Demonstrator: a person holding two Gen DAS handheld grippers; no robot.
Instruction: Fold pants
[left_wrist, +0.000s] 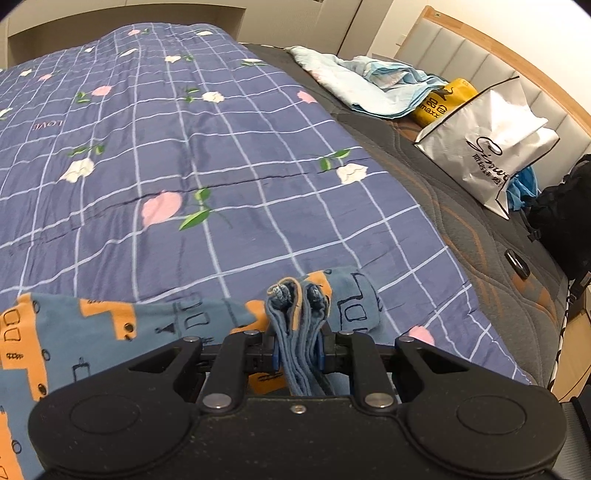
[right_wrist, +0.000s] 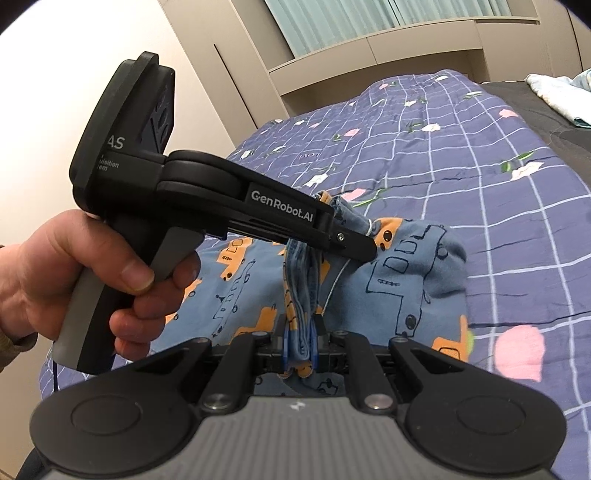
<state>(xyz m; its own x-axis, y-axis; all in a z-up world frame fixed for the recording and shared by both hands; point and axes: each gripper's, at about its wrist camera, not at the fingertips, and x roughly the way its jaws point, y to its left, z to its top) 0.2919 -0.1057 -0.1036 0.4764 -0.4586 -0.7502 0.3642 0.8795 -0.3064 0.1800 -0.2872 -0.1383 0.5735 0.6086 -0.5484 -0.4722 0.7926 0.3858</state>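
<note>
Left wrist view: pants (left_wrist: 92, 328), blue with orange printed vehicles, spread over the near edge of the bed's checked quilt (left_wrist: 221, 147), a bunched, layered hem (left_wrist: 295, 325) pinched upright in the left gripper (left_wrist: 298, 354), jaws nearly together and clamped on the cloth. Right wrist view: same pants (right_wrist: 406, 273), another gathered band of fabric caught in the right gripper (right_wrist: 300, 347), likewise closed down on it; left gripper (right_wrist: 354, 247) close ahead, carried by a hand (right_wrist: 74, 273) wrapped round its grey handle, biting the cloth just beside the right one's hold. Two grips set close on one edge, probably to lift that end as a single stack and carry it over the rest without the layers slipping apart. Fold judged underway, not finished: most of the garment lying loose and rumpled. Farther off, toward the headboard corner, a pale blue cloth (left_wrist: 373, 85), a yellow packet (left_wrist: 443, 101) and a white shopping bag (left_wrist: 487, 144) on the dark mattress (left_wrist: 461, 206), well apart from the work.
</note>
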